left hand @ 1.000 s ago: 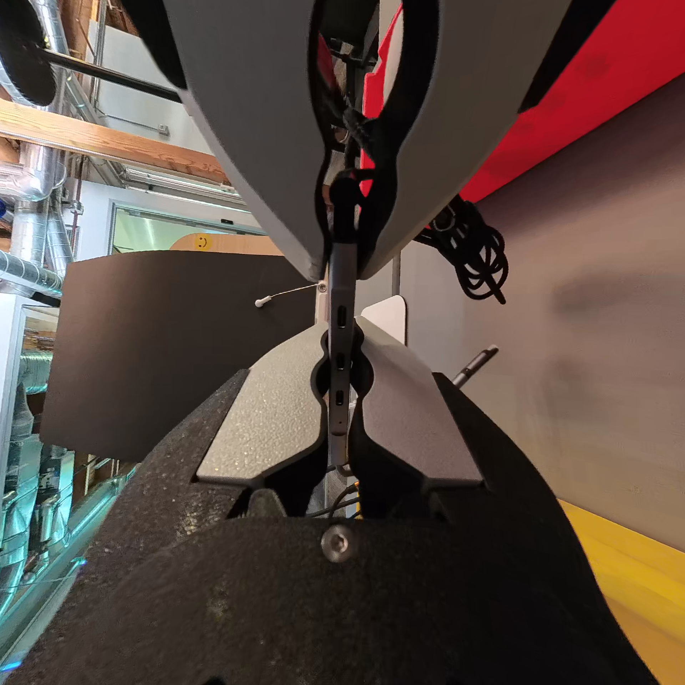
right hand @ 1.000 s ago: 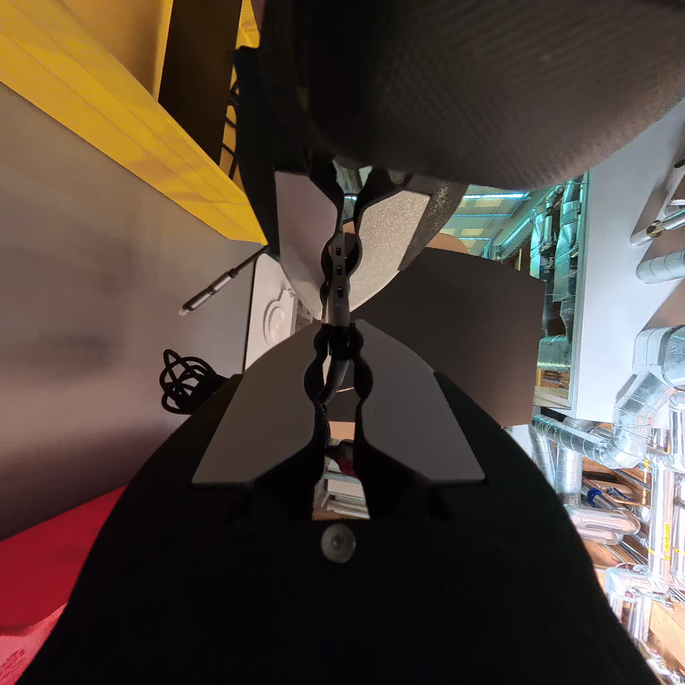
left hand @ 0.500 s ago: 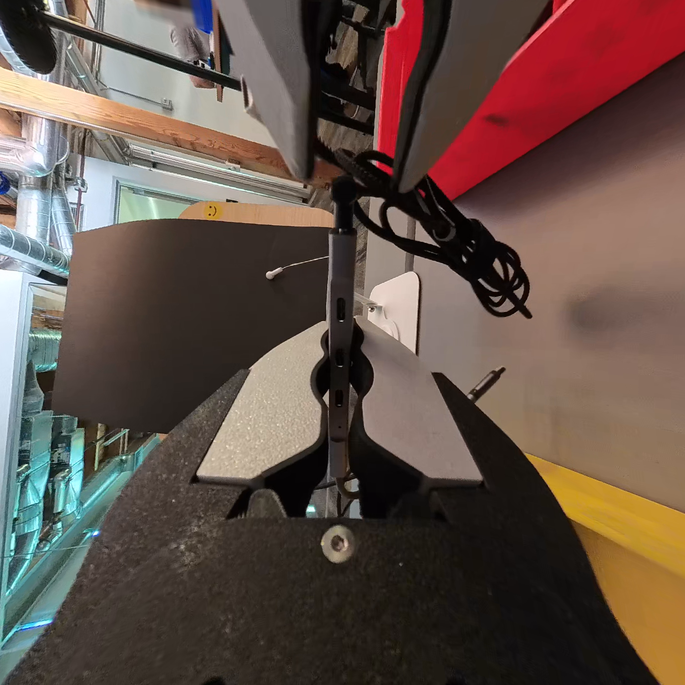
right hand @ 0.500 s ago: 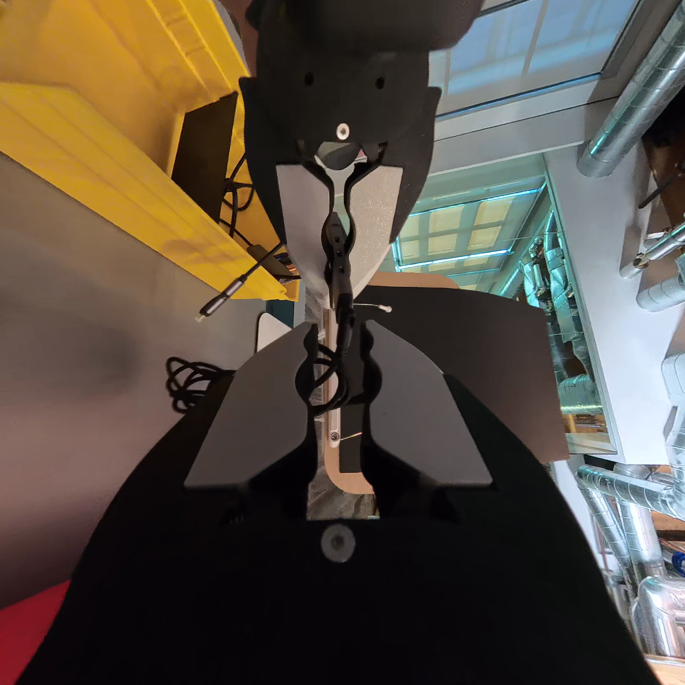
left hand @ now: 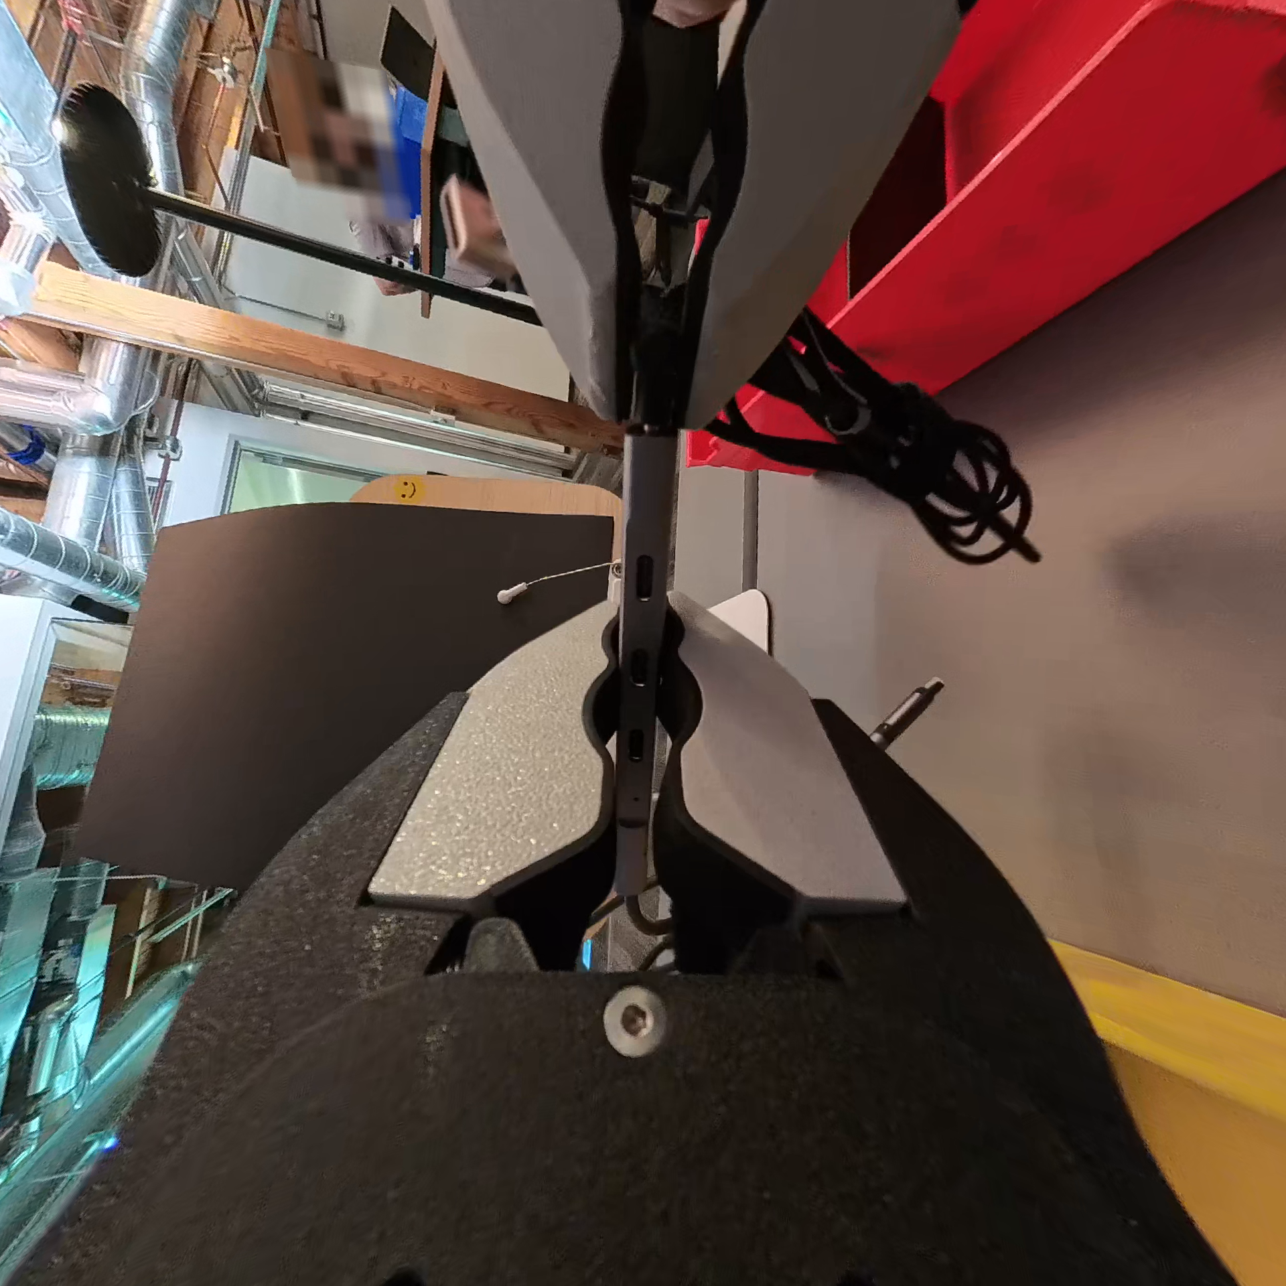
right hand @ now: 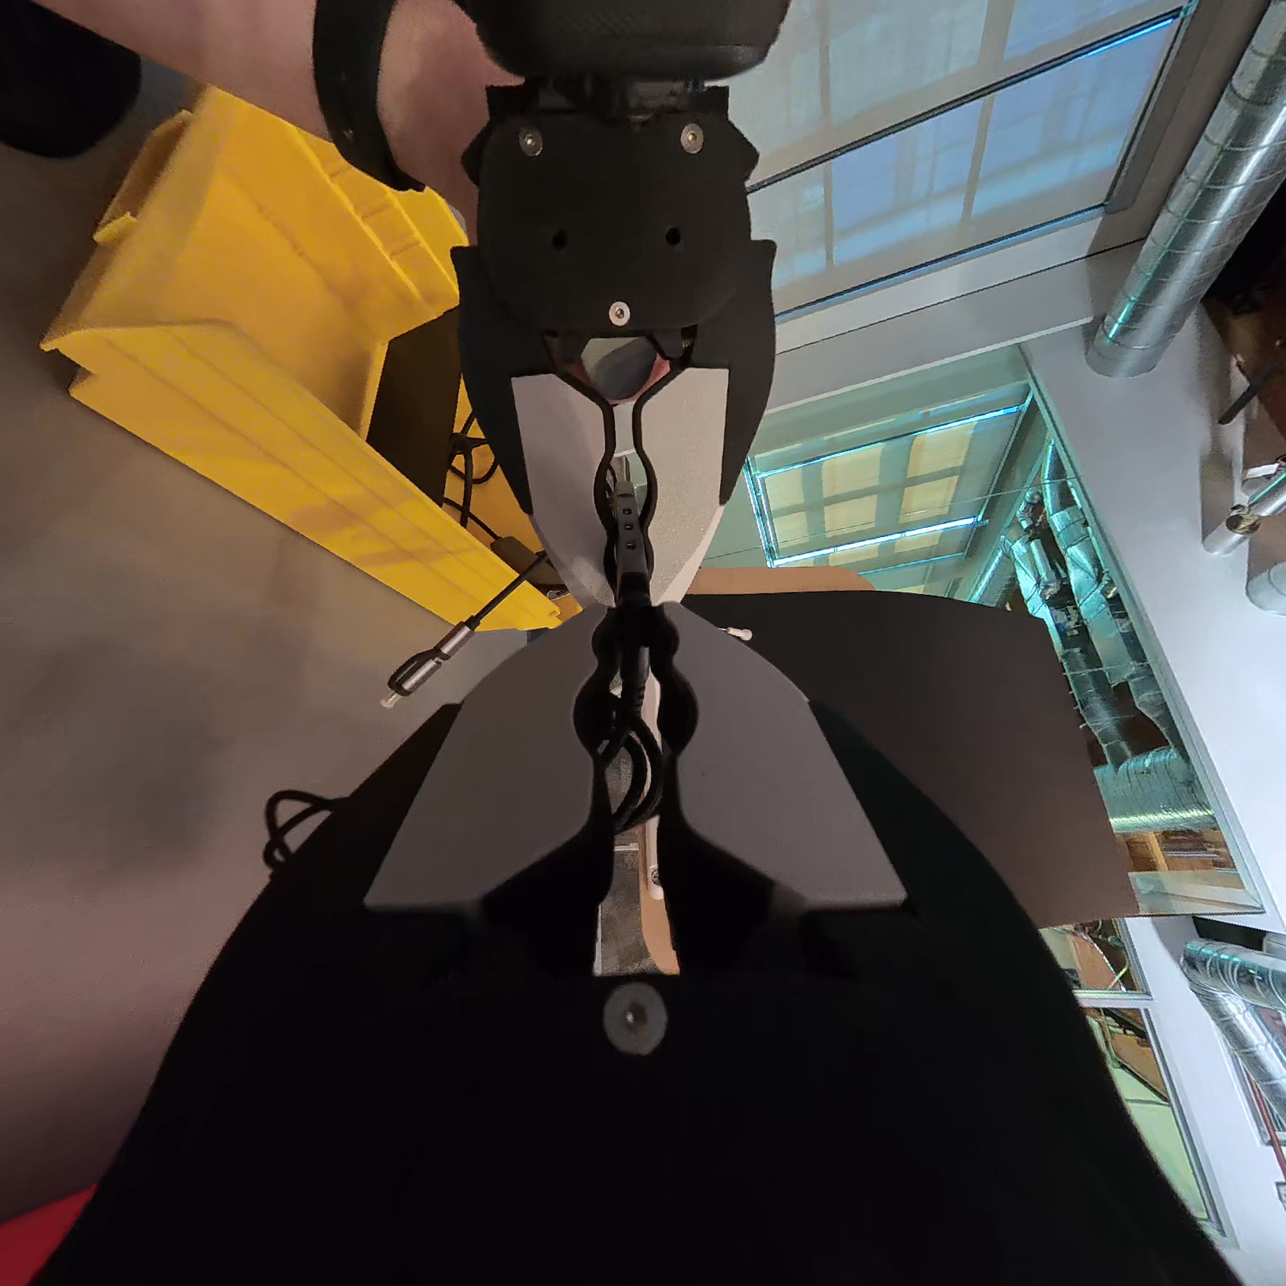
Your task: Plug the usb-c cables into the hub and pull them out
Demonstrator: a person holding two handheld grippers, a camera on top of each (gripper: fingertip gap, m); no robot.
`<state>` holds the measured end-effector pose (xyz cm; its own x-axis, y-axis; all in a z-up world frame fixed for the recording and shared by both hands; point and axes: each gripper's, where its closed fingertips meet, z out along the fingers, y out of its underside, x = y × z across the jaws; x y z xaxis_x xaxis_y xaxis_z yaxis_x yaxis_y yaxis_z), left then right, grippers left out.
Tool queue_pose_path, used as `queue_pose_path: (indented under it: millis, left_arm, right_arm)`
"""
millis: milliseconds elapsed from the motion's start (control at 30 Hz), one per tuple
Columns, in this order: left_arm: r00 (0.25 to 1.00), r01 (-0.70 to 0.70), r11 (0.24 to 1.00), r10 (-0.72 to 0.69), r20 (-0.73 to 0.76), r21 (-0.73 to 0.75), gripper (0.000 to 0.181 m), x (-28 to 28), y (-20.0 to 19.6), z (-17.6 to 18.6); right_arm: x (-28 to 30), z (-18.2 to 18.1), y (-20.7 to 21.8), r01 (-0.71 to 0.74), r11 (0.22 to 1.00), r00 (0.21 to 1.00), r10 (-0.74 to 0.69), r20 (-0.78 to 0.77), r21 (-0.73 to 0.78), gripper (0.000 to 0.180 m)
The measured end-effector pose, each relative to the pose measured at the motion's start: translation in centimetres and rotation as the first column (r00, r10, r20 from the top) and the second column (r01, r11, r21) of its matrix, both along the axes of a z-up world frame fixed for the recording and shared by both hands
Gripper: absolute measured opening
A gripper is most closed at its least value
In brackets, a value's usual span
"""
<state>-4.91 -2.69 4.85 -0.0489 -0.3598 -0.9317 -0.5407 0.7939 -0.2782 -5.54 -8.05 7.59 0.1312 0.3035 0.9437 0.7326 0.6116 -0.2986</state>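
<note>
My left gripper (left hand: 644, 626) is shut on the slim grey hub (left hand: 646, 529), held edge-on with three ports showing along its edge. My right gripper (right hand: 630, 616) is shut on the black cable's plug (right hand: 634, 591), which meets the hub's (right hand: 626, 525) far end. In the left wrist view the right gripper (left hand: 654, 410) comes in from above, its fingertips at the hub's end. The black cable's coil (left hand: 905, 445) hangs beside it. In the right wrist view the left gripper (right hand: 630, 591) faces mine tip to tip.
A second cable with a silver plug (right hand: 431, 668) lies on the grey table (right hand: 139, 696) beside a yellow bin (right hand: 264, 348). A red bin (left hand: 1044, 174) stands on the other side. A dark board (left hand: 348, 696) stands behind. A person's hand (right hand: 431, 62) holds the left gripper. The grippers' ends are close to 6 centimetres from one another.
The grippers drew apart from very close together. The right gripper's fingers were wider around the cable half a second ago and are now closed on the plug at the hub's end.
</note>
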Motion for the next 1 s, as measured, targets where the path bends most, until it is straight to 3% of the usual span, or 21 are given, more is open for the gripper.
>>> queue_pose_path:
  millis: [533, 767, 1000]
  left_arm:
    - [1.0, -0.007, 0.998, 0.008, 0.004, -0.059, 0.006, 0.3, -0.4, -0.4]
    - [0.996, -0.084, 0.994, 0.084, -0.002, -0.069, 0.006, 1.6, 0.6, -1.7]
    - [0.993, -0.116, 0.992, 0.115, -0.025, -0.049, 0.006, 3.3, 0.4, -3.4]
  right_arm:
    - [0.4, 0.0, 0.1, 0.021, 0.998, 1.0, -0.022, -0.012, -0.059, 0.01]
    - [0.5, -1.6, 1.3, 0.114, 0.993, 0.99, -0.111, 0.087, -0.035, 0.01]
    - [1.9, -3.0, 0.7, 0.086, 0.991, 0.981, -0.067, 0.182, -0.1, 0.01]
